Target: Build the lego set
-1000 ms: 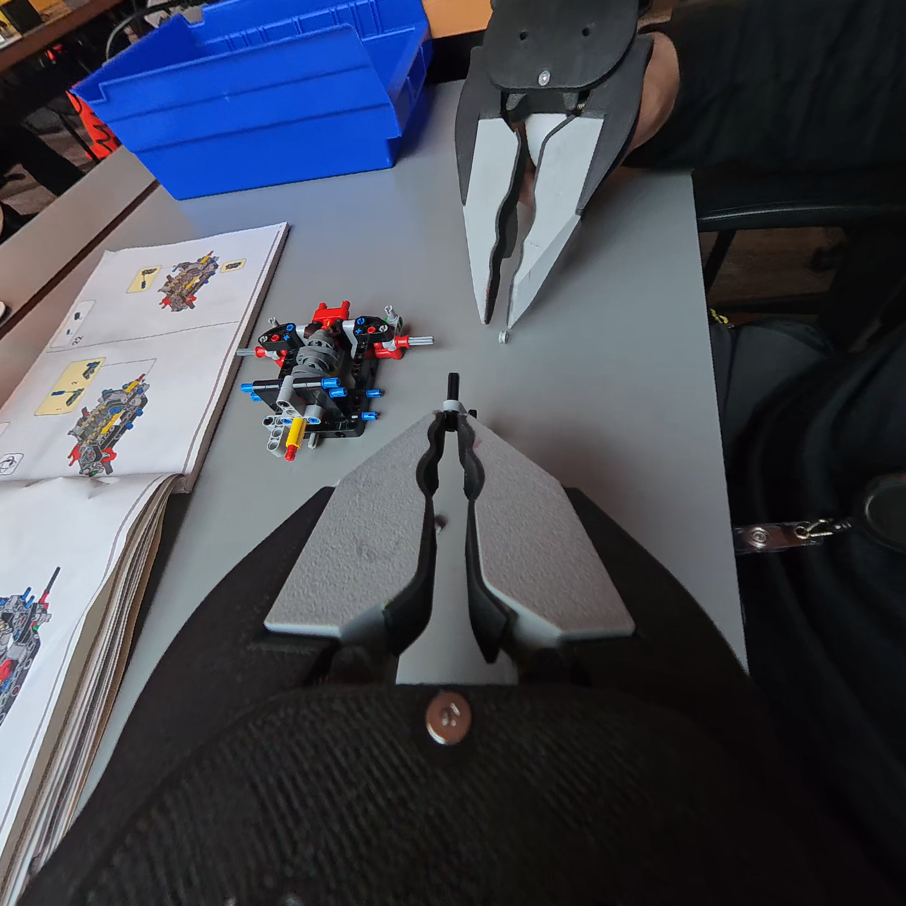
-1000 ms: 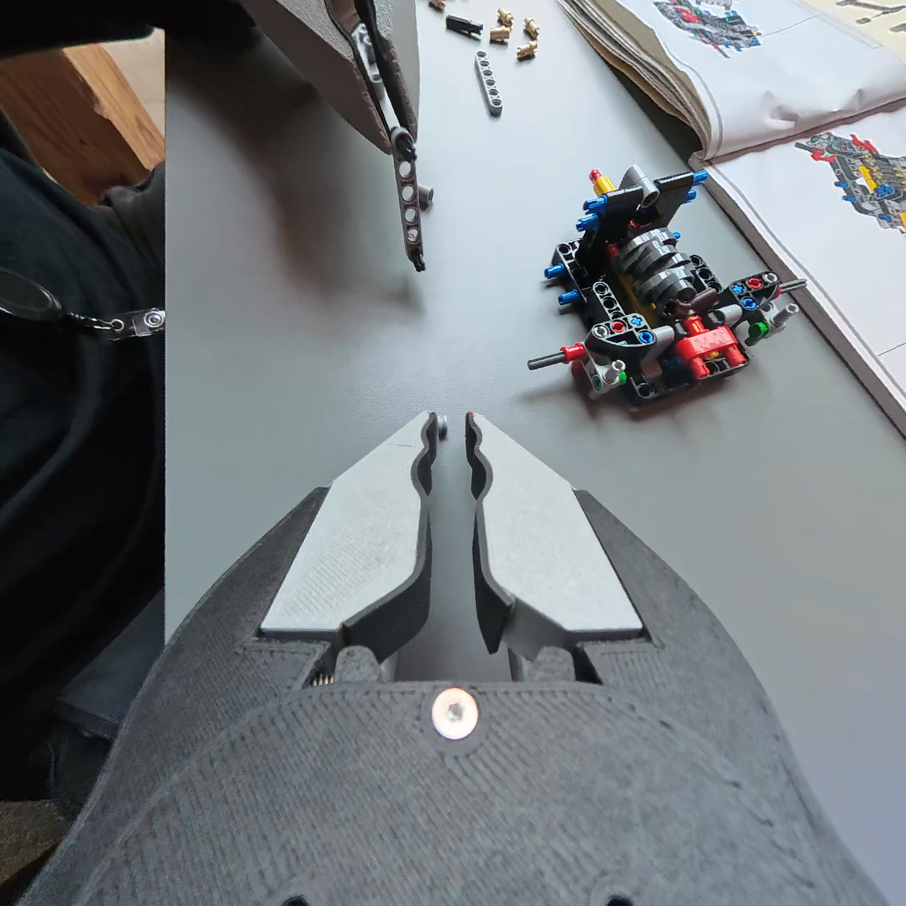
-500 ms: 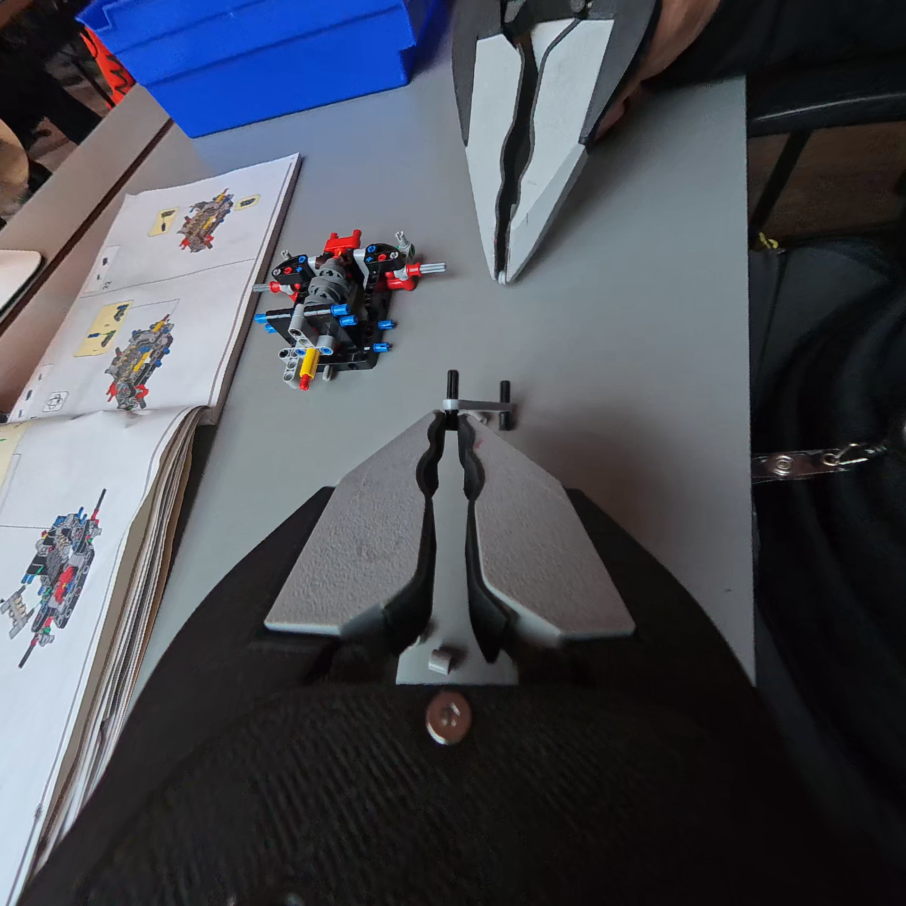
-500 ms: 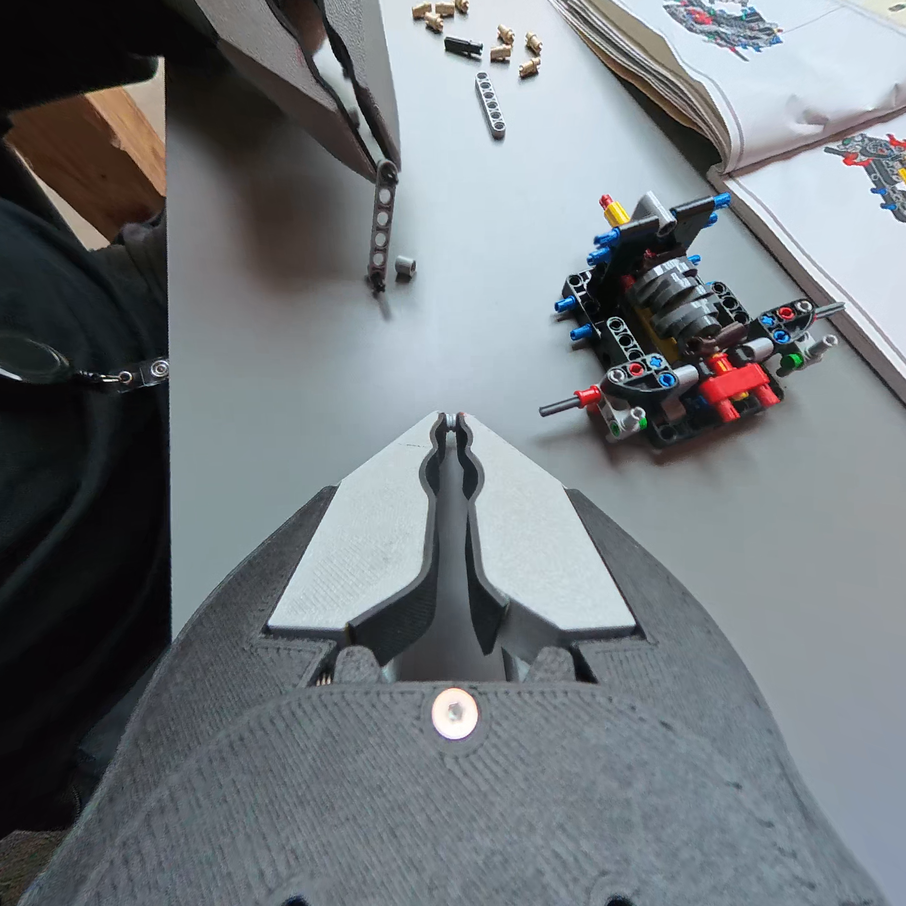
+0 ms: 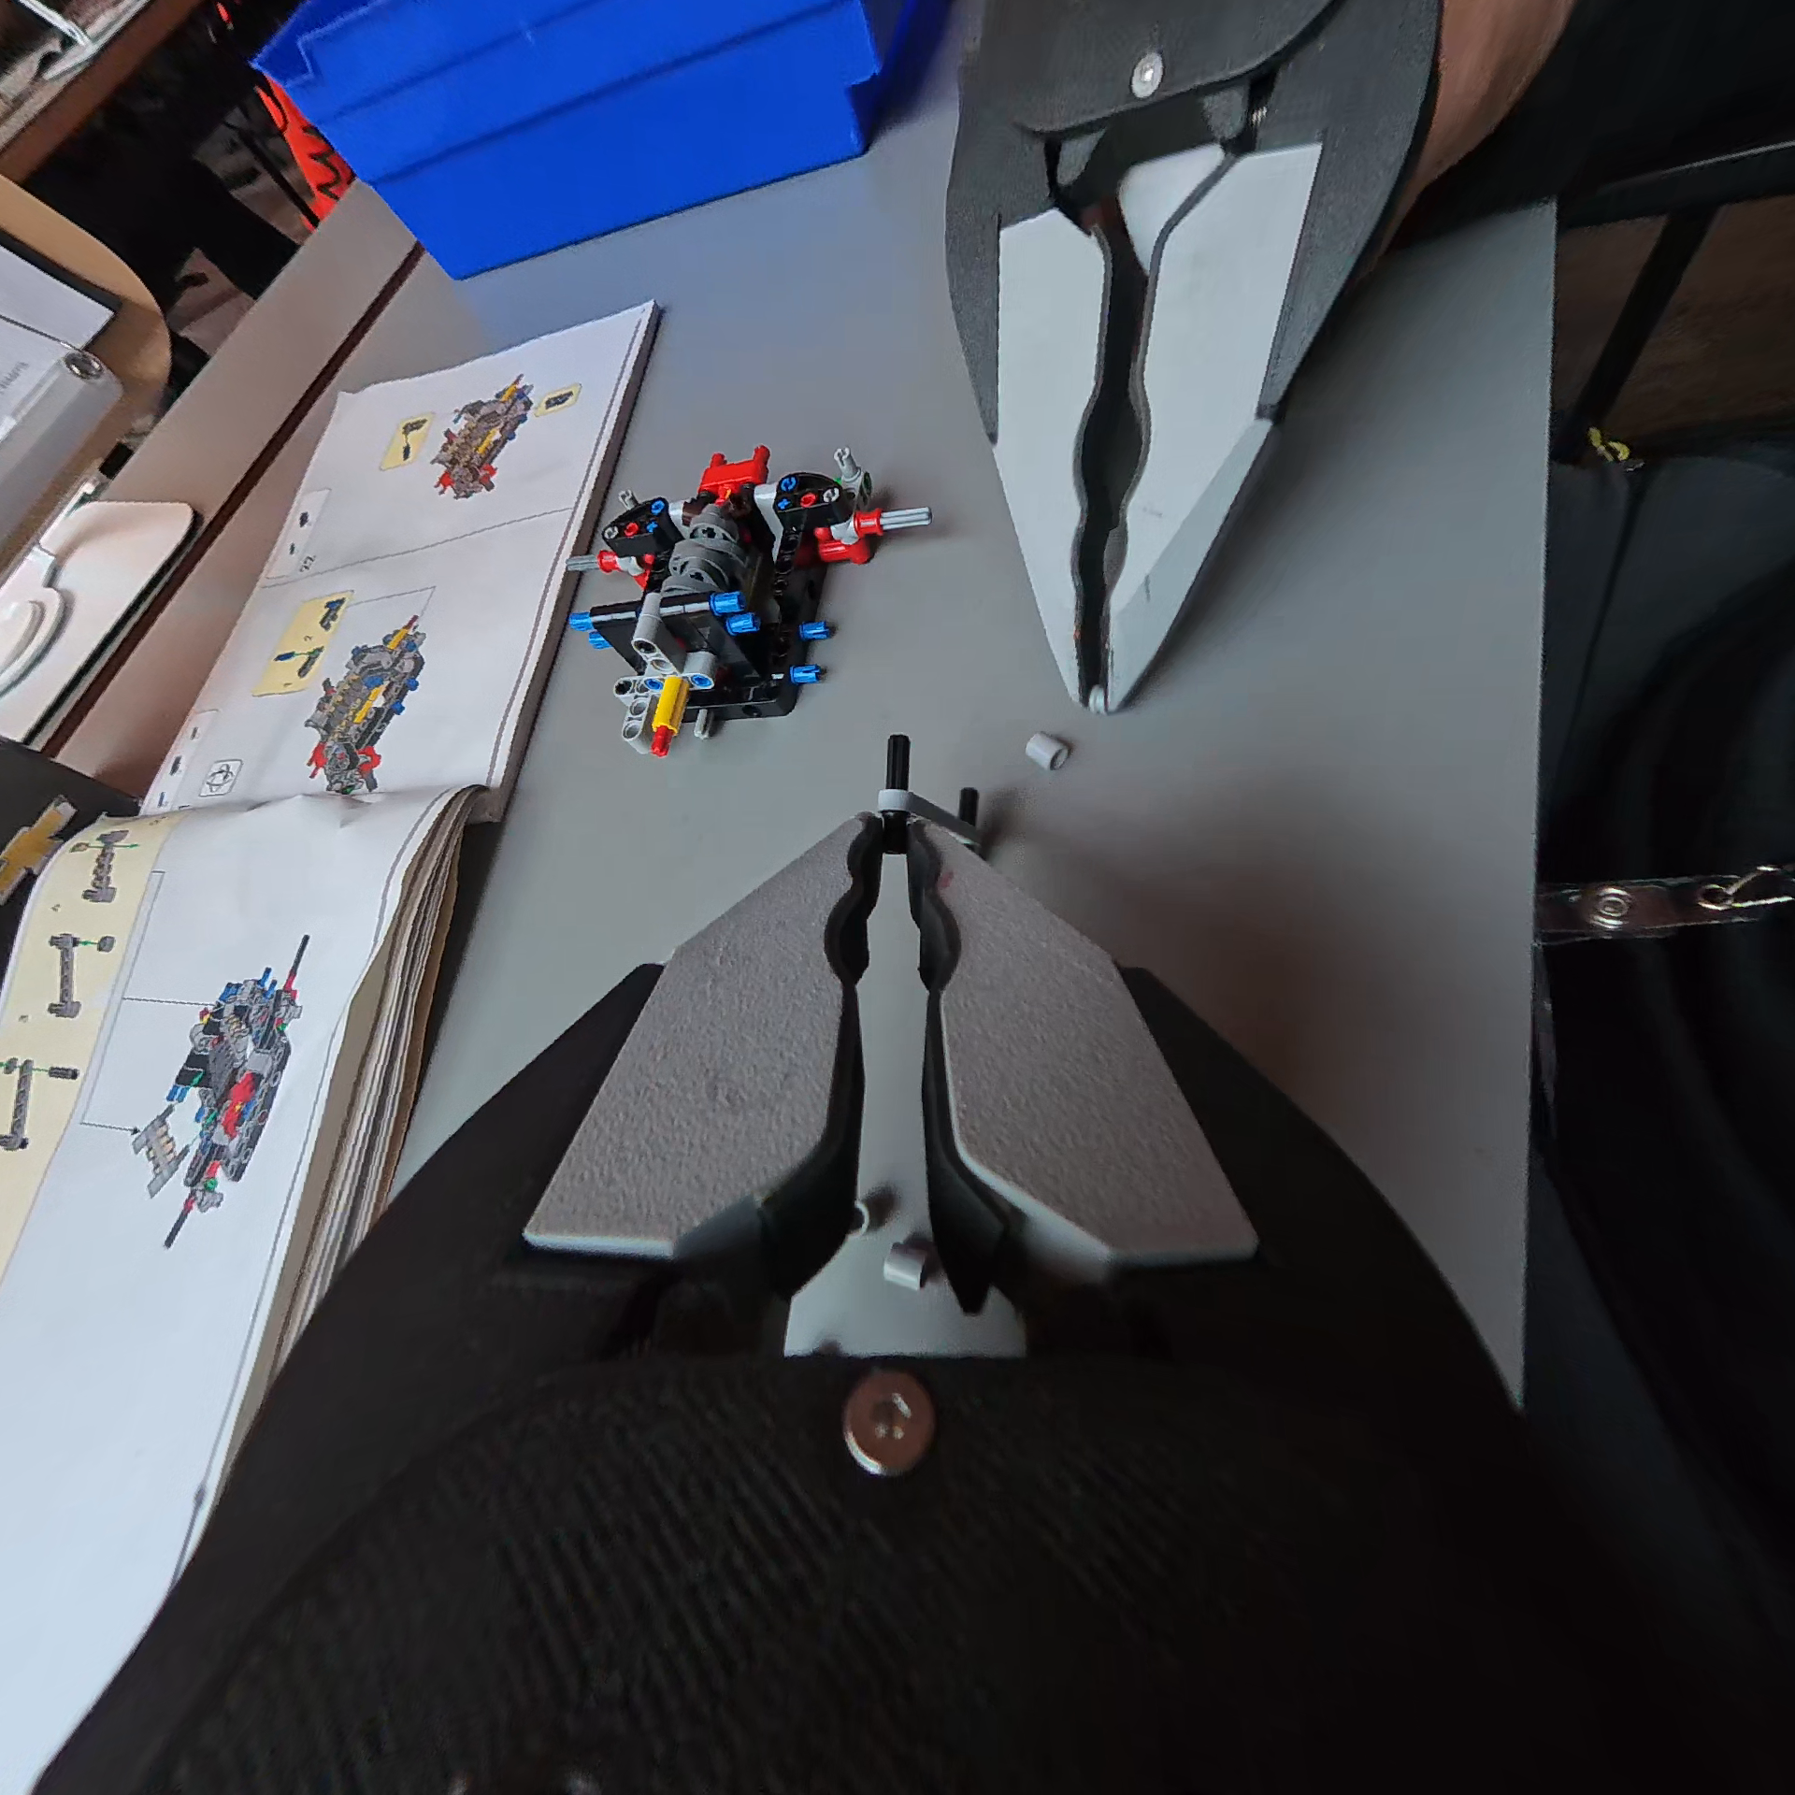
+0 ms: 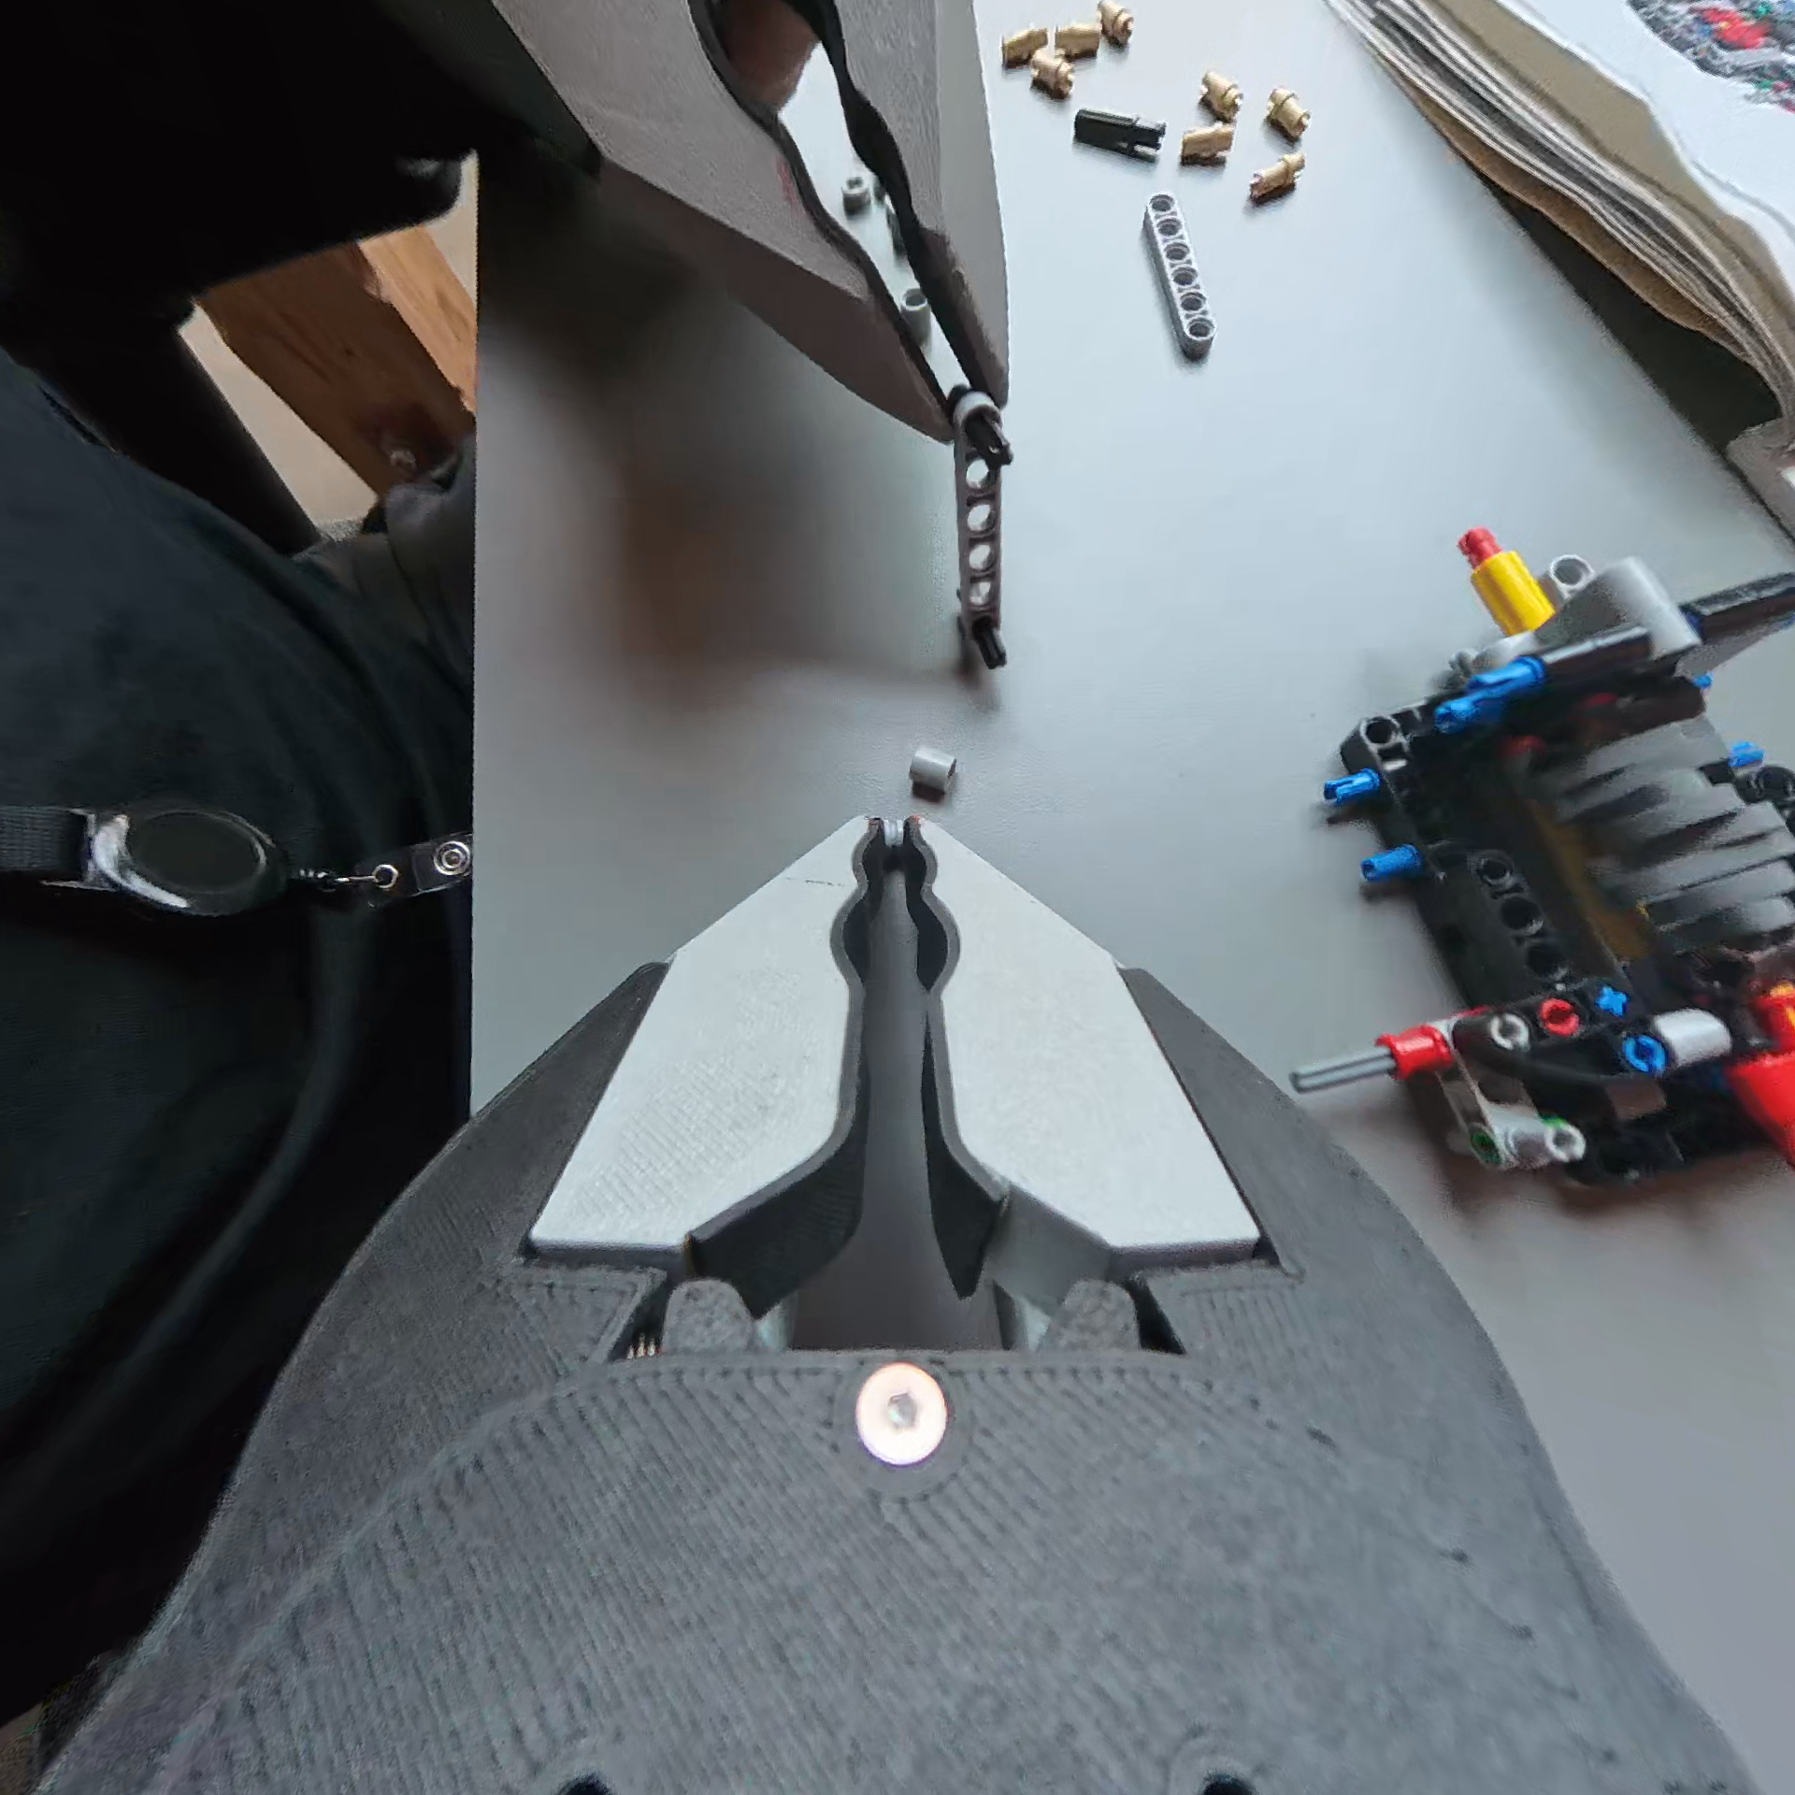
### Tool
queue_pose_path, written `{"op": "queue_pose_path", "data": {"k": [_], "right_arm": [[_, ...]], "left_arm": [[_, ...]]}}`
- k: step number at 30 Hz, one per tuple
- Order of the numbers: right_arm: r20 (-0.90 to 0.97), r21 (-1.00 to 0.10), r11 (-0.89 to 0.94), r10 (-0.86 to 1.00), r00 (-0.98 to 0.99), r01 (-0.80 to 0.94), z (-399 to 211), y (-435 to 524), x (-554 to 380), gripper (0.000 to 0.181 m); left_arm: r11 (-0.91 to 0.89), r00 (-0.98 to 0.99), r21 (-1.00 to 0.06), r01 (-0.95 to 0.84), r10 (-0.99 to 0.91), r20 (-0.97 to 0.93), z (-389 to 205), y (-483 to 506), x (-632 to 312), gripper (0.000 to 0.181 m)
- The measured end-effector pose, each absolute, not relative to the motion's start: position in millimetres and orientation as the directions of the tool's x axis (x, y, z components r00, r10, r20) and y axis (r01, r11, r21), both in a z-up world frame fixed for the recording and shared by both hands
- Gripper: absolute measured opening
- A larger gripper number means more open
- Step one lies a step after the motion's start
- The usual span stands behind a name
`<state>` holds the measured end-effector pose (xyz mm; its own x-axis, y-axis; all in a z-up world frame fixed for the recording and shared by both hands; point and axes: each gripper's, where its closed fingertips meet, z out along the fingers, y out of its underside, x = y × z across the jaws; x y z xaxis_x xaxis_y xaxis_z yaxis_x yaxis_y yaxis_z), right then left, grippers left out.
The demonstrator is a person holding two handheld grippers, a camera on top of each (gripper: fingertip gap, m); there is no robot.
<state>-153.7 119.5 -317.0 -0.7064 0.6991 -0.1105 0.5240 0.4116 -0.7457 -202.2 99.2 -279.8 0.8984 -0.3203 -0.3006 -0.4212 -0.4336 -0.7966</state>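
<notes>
The table [image 5: 1360, 874] is smooth, matt grey, likely laminate. The left gripper [image 5: 892, 826] has rough, grainy grey fingers [image 5: 738, 1049] on a black body with ribbed, printed-looking texture and a shiny metal screw [image 5: 889, 1426]. The right gripper [image 6: 896, 826] shows the same finely ribbed finish. The model [image 5: 724, 592] at far left is glossy hard plastic; the loose bush [image 6: 932, 769] is smooth grey plastic. The manual [image 5: 291, 777] is matt paper. The far bin [image 5: 602, 107] is glossy blue plastic.

Soft daylight, faint shadows, wide-angle bending at edges, slight blur.
</notes>
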Motion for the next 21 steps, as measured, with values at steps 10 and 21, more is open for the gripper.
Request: {"op": "queue_pose_path", "data": {"k": [10,21], "right_arm": [[-0.015,-0.758,0.430,0.740,-0.672,0.490,-315,115,-197,0.001],[-0.003,-0.741,0.470,0.711,-0.703,0.479,-318,94,-201,0.000]], "left_arm": [[-0.414,0.894,-0.795,-0.443,-0.272,-0.357,-268,75,-208,0.002],[-0.403,0.904,-0.809,-0.428,-0.209,-0.374,-261,30,-219,0.003]]}}
